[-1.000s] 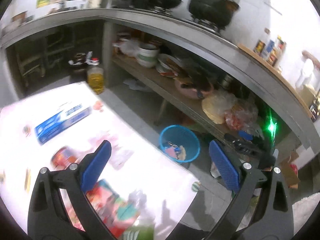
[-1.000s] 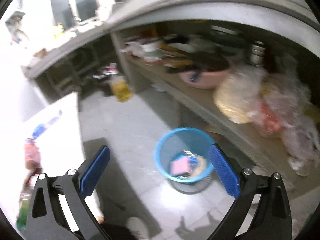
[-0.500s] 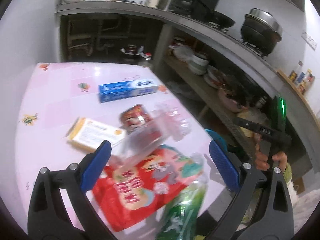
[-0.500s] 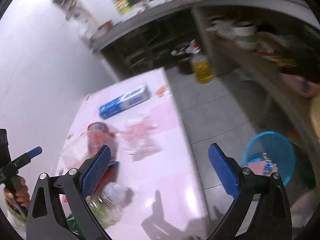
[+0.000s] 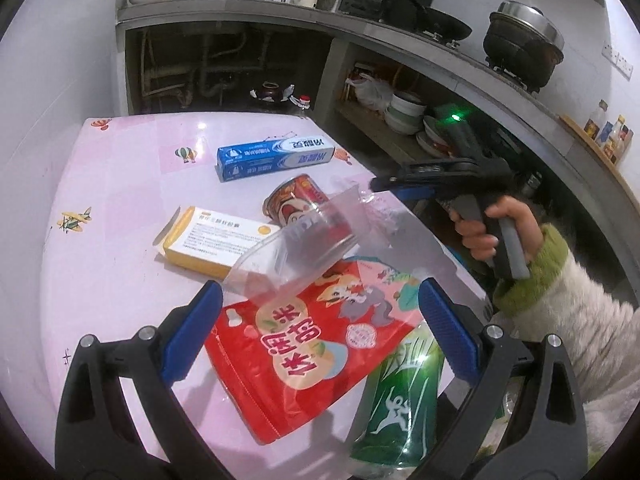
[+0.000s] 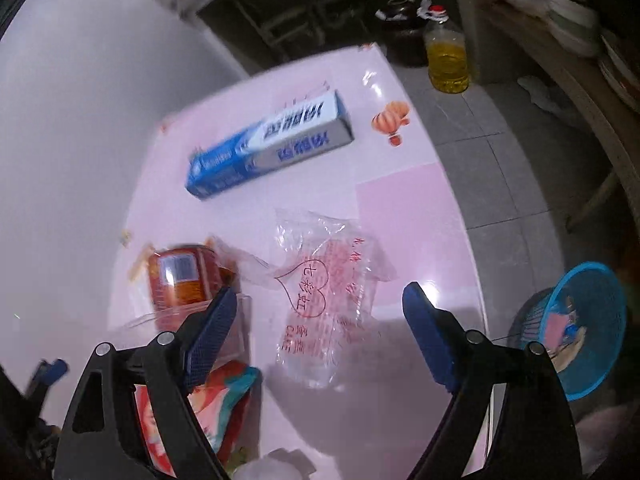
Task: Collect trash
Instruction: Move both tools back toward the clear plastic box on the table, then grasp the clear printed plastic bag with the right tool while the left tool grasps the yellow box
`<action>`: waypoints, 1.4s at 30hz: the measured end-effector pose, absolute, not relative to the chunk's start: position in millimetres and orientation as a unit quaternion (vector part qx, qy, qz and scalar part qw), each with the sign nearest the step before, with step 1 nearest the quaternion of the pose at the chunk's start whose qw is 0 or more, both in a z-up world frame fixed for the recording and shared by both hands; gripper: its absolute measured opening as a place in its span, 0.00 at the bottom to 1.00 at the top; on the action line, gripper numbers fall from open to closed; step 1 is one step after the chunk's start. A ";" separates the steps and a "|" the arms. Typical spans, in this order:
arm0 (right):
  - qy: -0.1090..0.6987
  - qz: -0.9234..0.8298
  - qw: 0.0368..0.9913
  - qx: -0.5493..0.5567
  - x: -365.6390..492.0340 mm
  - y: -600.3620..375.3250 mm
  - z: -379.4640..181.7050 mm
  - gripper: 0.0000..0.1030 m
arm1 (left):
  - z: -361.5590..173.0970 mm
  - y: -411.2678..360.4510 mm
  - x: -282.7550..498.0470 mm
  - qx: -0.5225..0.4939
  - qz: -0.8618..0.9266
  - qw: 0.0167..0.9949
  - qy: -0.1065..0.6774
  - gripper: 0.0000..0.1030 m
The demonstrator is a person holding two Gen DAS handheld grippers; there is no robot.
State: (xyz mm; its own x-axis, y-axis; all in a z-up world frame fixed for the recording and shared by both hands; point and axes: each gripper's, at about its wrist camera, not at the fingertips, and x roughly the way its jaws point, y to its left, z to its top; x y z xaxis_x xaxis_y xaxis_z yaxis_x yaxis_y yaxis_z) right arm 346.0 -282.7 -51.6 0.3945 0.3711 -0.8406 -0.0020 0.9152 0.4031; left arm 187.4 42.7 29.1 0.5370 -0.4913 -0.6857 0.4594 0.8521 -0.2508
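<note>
**Most of the trash still on the table**

The blue mesh waste basket [image 6: 585, 322] on the floor beside the pink table [image 5: 120, 184] already held a few scraps. A crumpled clear printed plastic bag [image 6: 328, 296], a red snack pouch [image 5: 304, 344], a blue box [image 5: 276, 156] and a red can [image 5: 298, 204] remained uncollected. The right gripper [image 6: 316, 332], jaws narrowing yet apart, hovered over the bag; the left gripper [image 5: 320, 336] was spread, empty.

Table cover [image 5: 120, 184]: glossy pink plastic, smooth, printed.
Snack pouch [image 5: 304, 344]: shiny red film.
Clear bag [image 6: 324, 296]: thin crinkled transparent plastic.
Blue box [image 6: 272, 144]: smooth cardboard.
Basket [image 6: 592, 320]: blue plastic mesh.
Sleeve [image 5: 576, 320]: fuzzy cloth.
</note>
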 end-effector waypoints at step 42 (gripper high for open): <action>0.546 0.044 0.816 0.186 284.8 -304.6 -87.6 0.16 | -24.0 132.0 306.2 -0.149 -0.127 0.866 0.460 0.50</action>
State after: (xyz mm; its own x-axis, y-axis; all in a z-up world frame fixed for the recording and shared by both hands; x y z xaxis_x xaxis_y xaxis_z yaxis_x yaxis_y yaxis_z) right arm 284.8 -304.6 -87.6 0.4006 0.2748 -0.8741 0.1322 0.9267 0.3519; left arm 306.2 132.0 -24.0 0.5445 -0.3583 -0.7584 0.0833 0.9228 -0.3762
